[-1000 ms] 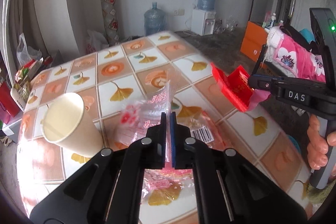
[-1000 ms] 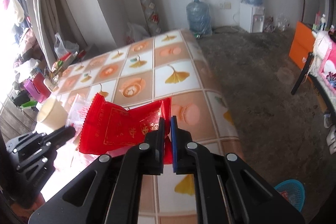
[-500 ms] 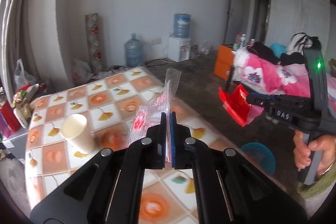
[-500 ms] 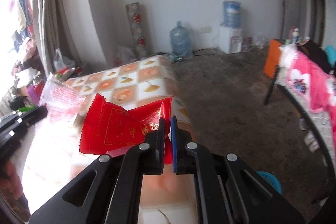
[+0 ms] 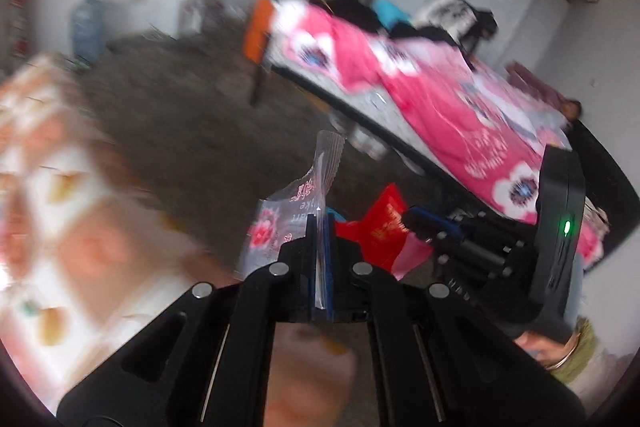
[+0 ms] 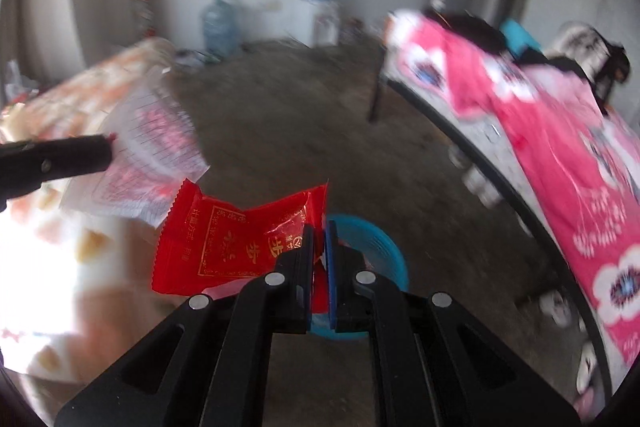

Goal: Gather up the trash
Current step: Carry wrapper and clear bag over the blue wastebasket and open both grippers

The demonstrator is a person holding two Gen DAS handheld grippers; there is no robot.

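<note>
My left gripper (image 5: 319, 223) is shut on a clear plastic wrapper (image 5: 296, 203) with pink print, which stands up between the jaws. My right gripper (image 6: 319, 233) is shut on a red foil wrapper (image 6: 236, 239) with gold print, spread out to its left. Just past the right jaws, a round blue basket (image 6: 380, 251) sits on the floor, partly hidden by the gripper. In the left wrist view the right gripper (image 5: 416, 223) holds the red wrapper (image 5: 380, 227) close on the right. In the right wrist view the left gripper (image 6: 108, 151) and the clear wrapper (image 6: 152, 143) show at the left.
The tiled table (image 5: 52, 211) lies at the left, blurred. A bed with a pink blanket (image 6: 552, 131) fills the right side. Grey floor (image 6: 280, 115) stretches between them. Water bottles and a dispenser (image 6: 320, 3) stand at the far wall. A person's hand (image 5: 552, 343) holds the right gripper.
Both grippers swung right, away from the table and out over the floor, each carrying its wrapper. The blue basket now sits just beyond the right jaws. The paper cup has left view.
</note>
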